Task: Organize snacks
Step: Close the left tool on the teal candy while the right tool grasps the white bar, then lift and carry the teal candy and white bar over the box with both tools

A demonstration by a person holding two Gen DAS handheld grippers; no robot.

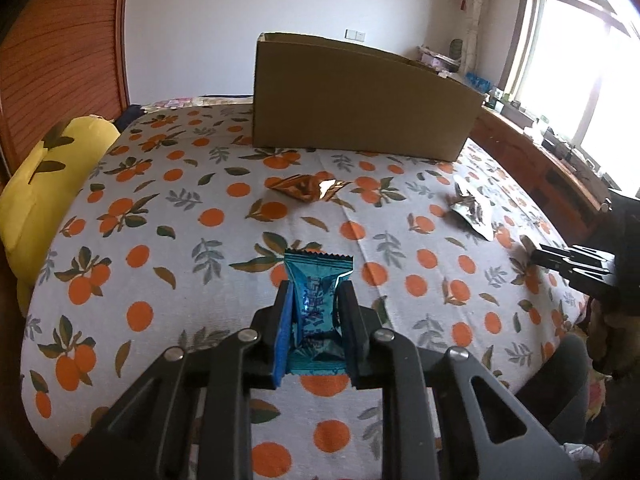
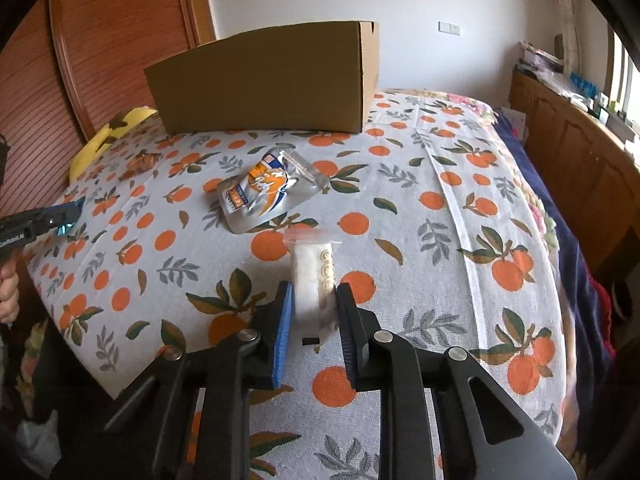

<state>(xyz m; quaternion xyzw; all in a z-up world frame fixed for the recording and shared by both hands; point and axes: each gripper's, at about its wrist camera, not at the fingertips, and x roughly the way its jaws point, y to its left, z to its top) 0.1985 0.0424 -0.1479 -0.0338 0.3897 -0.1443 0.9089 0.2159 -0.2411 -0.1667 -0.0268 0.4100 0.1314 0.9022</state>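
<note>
My left jaws (image 1: 314, 308) are clenched on a teal snack packet (image 1: 317, 304), its serrated top edge sticking out past the pads toward twelve o'clock, with the bedspread (image 1: 160, 240) and its orange-fruit print showing below the packet's lower edge. My right jaws (image 2: 314, 308) have a clear-wrapped white snack (image 2: 314, 276) between them; the blue pad at nine o'clock lies against the wrapper, but I cannot tell whether the black pad at three o'clock is pressing it, so I cannot say the grip is made. Out from my left jaws, at twelve o'clock, a crumpled bronze wrapper (image 1: 306, 188) lies on the bed, and beyond it the cardboard box (image 1: 360, 100) stands upright on the far part of the bedspread. At two o'clock from that packet a silvery pouch (image 1: 472, 210) lies flat, and at three o'clock my other black jaws come in from the frame edge, low over the cloth. A yellow pillow (image 1: 44, 184) sits at nine to ten o'clock against the wooden headboard (image 1: 60, 60). In the right wrist view, the silver pouch with orange print (image 2: 260, 192) lies at eleven o'clock just beyond the white snack, apart from it, and the same box (image 2: 268, 84) stands behind at twelve. At nine o'clock my left jaws reach in, a sliver of teal at their tips. A wooden cabinet (image 2: 580, 148) runs along the bed at two o'clock, under the window.
</note>
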